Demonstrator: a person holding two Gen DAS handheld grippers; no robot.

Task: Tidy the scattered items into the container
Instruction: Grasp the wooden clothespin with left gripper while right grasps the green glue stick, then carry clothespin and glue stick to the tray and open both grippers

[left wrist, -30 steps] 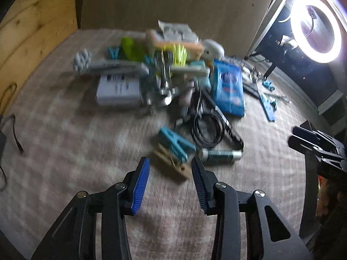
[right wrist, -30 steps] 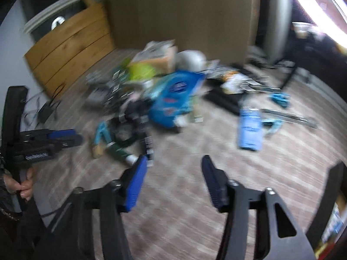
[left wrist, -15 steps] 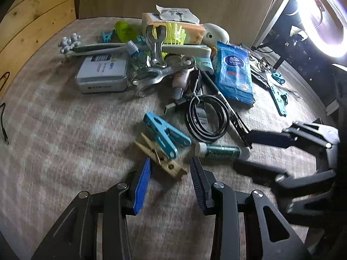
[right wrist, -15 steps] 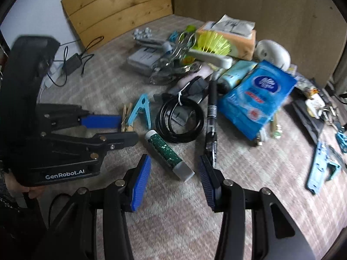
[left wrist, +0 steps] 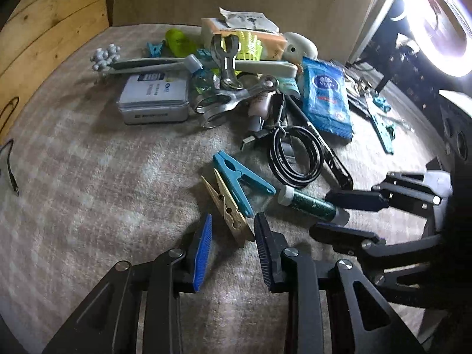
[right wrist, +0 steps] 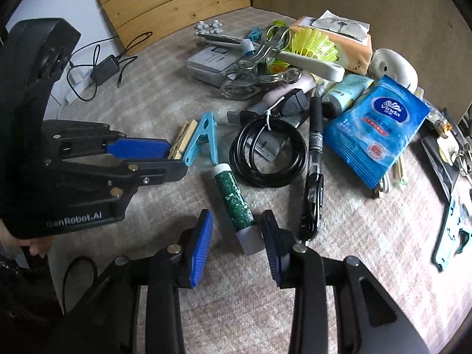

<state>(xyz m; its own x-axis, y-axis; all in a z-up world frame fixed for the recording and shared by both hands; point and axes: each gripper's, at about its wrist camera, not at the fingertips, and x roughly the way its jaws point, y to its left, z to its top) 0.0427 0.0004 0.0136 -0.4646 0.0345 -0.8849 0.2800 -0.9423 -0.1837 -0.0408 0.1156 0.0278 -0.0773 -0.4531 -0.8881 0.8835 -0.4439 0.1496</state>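
The small clear bottle with a grey cap (left wrist: pixel 198 72) is partly hidden under the shiny metal tongs (left wrist: pixel 227 59). The white ring light (left wrist: pixel 436 23) glares too bright to see well.

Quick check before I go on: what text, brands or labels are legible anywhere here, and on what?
"Vinda": blue wipes pack.
"enRobot.AI", first letter cut off: body of the left tool.
Black pen: white lettering, too blurred.
Silver tin: label too small.
White sachet: print unreadable.
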